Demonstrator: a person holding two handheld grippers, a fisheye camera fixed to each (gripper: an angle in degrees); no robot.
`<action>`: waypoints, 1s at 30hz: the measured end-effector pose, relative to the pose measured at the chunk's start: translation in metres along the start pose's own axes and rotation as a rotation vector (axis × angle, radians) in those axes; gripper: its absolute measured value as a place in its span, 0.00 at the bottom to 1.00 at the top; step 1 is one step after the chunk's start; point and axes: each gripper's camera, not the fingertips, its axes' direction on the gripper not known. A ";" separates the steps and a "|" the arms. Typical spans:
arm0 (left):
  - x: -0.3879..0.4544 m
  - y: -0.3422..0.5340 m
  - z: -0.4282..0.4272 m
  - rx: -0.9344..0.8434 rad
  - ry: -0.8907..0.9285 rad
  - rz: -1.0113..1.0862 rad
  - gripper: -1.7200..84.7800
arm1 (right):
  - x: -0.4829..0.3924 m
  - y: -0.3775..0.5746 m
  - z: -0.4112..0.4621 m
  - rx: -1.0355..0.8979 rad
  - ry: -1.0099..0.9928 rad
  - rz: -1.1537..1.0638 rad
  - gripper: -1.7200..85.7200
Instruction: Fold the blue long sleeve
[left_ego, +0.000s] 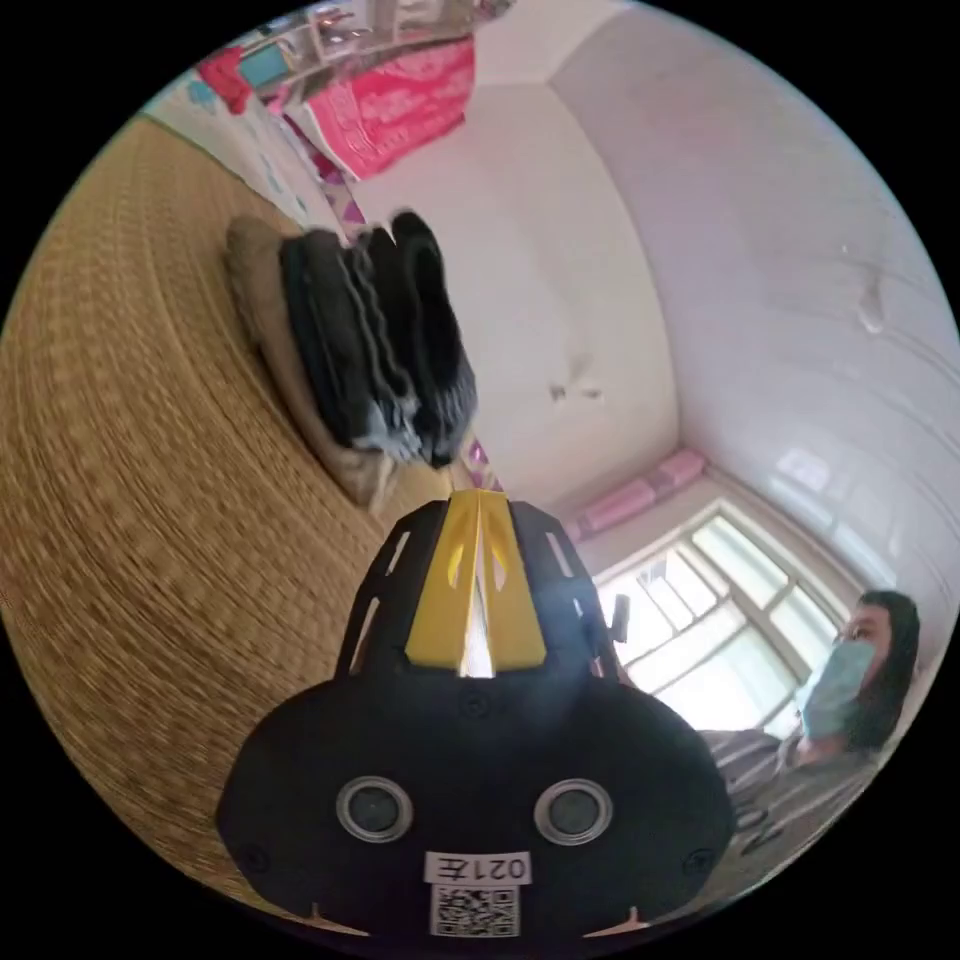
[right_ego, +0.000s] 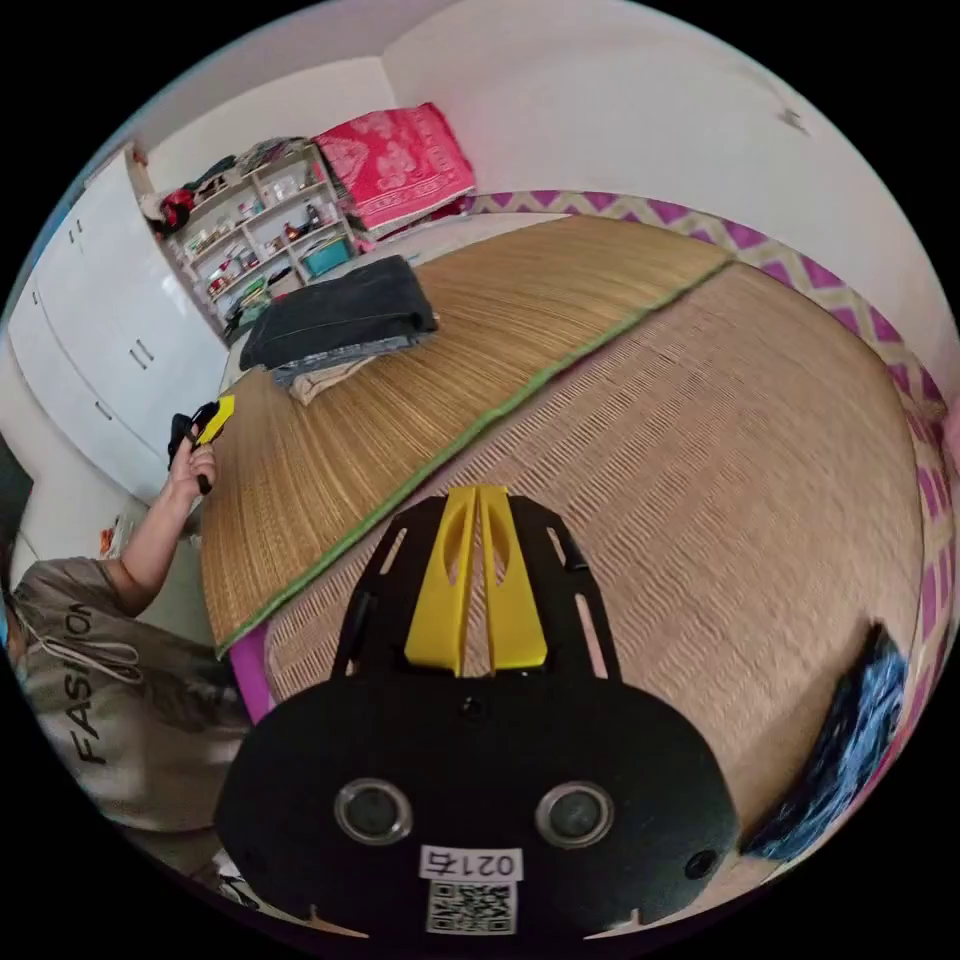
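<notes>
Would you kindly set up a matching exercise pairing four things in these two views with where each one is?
Things:
1. stack of folded clothes
2. blue garment
3. pink blanket
4. left gripper

Places:
A. crumpled at the mat's edge, low right in the right gripper view
B. raised in the person's hand beside the woven mat
C. on the mat's far part, near the shelves
D. against the wall, behind the stack

Pairs: 1-C, 2-A, 3-D, 4-B
</notes>
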 end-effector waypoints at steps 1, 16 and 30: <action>0.022 0.019 0.024 -0.086 0.012 0.040 0.01 | 0.022 0.043 -0.025 0.026 0.036 0.054 0.01; 0.155 0.157 0.249 -0.278 0.395 0.076 0.01 | 0.216 0.280 -0.150 -0.217 0.882 0.310 0.20; 0.199 0.149 0.293 -0.308 0.502 0.027 0.01 | 0.230 0.249 -0.207 -0.157 0.847 0.495 0.09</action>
